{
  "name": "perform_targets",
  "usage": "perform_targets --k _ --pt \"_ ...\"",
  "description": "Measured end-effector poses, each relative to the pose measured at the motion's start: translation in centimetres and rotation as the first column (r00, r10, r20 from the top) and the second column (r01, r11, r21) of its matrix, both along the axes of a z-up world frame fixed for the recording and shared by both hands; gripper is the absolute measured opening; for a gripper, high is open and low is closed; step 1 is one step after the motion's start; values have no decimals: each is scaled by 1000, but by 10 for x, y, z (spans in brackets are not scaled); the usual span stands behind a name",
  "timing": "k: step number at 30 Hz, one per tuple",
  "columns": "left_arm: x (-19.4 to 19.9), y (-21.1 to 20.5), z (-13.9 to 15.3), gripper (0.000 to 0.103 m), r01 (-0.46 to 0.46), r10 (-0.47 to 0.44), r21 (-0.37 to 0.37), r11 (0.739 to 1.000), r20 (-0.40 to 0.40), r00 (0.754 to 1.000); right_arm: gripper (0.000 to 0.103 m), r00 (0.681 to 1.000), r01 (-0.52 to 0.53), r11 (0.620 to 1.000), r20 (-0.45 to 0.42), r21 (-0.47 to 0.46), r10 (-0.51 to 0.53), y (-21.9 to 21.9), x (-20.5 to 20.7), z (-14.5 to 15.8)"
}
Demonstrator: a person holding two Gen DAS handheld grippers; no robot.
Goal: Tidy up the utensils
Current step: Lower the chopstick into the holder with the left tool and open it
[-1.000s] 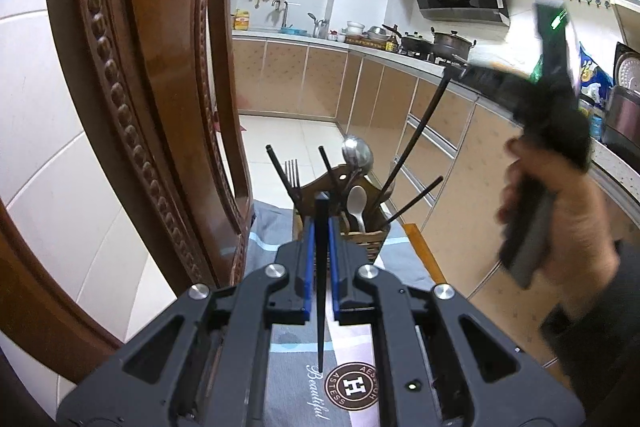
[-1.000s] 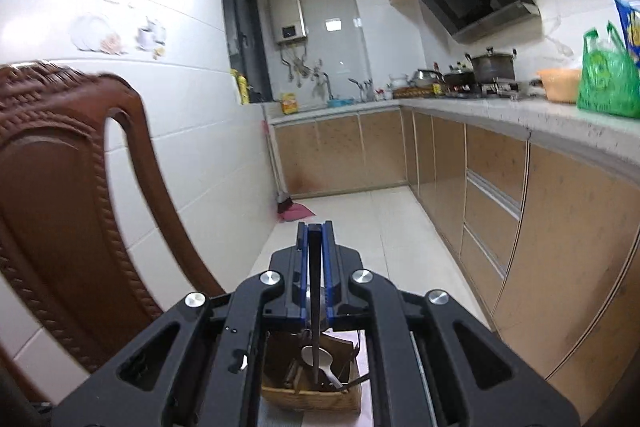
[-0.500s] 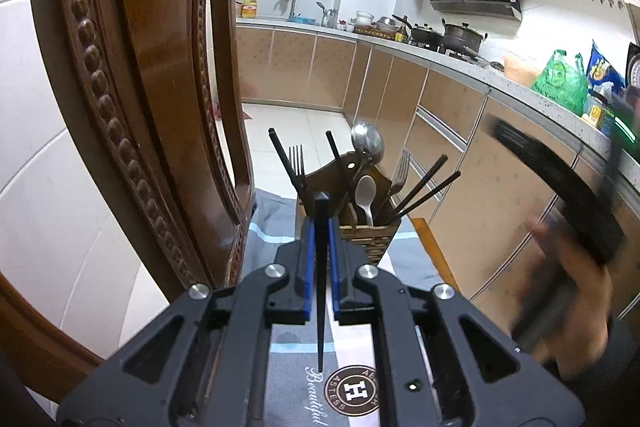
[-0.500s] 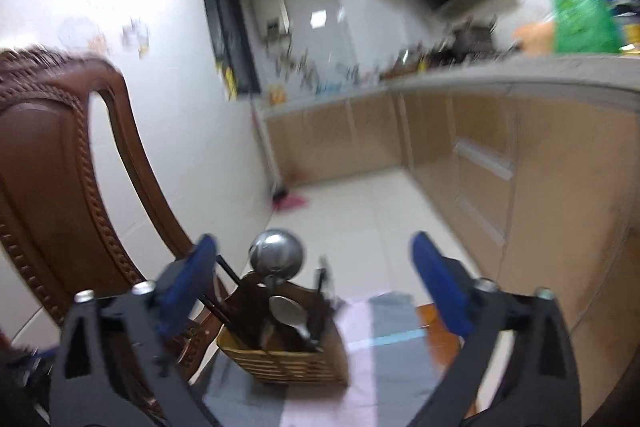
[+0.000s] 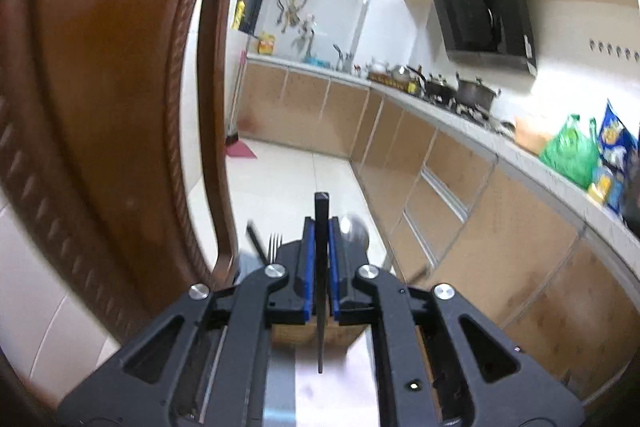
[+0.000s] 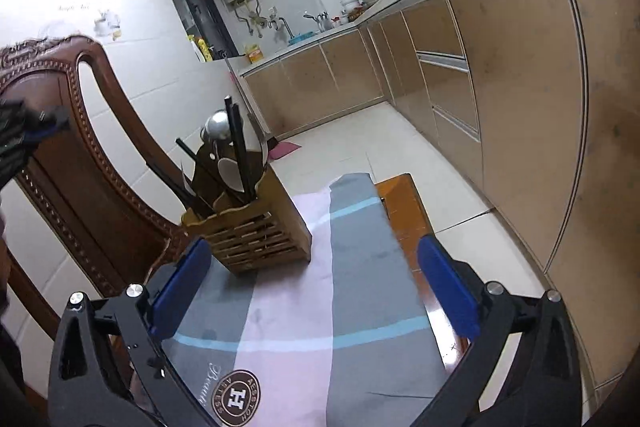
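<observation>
My left gripper (image 5: 319,267) jaws clamp one black chopstick (image 5: 320,287); my right gripper (image 6: 316,291) jaws stand wide apart, empty, near the utensil holder (image 6: 256,231).

Matte black plastic frames on both tongs, left (image 5: 321,259) and right (image 6: 316,287), with angular arms pierced by triangular cut-outs. Bright blue pads (image 6: 448,291) lining the inner faces of the fingers. Round silver screws (image 5: 275,270) at the pivots, two on each side.
</observation>
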State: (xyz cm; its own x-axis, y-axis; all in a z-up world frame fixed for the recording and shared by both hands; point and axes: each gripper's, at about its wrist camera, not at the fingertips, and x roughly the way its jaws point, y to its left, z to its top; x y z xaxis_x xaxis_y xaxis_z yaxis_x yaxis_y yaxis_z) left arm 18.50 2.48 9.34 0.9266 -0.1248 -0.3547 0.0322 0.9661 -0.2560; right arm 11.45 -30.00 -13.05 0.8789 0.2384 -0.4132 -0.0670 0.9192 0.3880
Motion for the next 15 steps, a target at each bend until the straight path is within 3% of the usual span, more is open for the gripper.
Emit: perform_targets --k 3,7,11,15 --pt "30 -7 17 6 -38 37 31 999 28 999 100 1000 -5 1000 -13 7 5 -3 6 -3" --pt "62 -11 13 6 -38 38 22 999 2 999 100 1000 -8 1000 -6 18 9 -9 1 -4" --pt "85 -9 -14 6 -41 41 -2 999 -28 999 100 1000 -12 1000 -5 25 13 -12 3 -3" --pt "108 1 -60 7 -66 58 -60 996 -123 991 100 1000 -26 1000 -15 12 26 -11 3 -3"
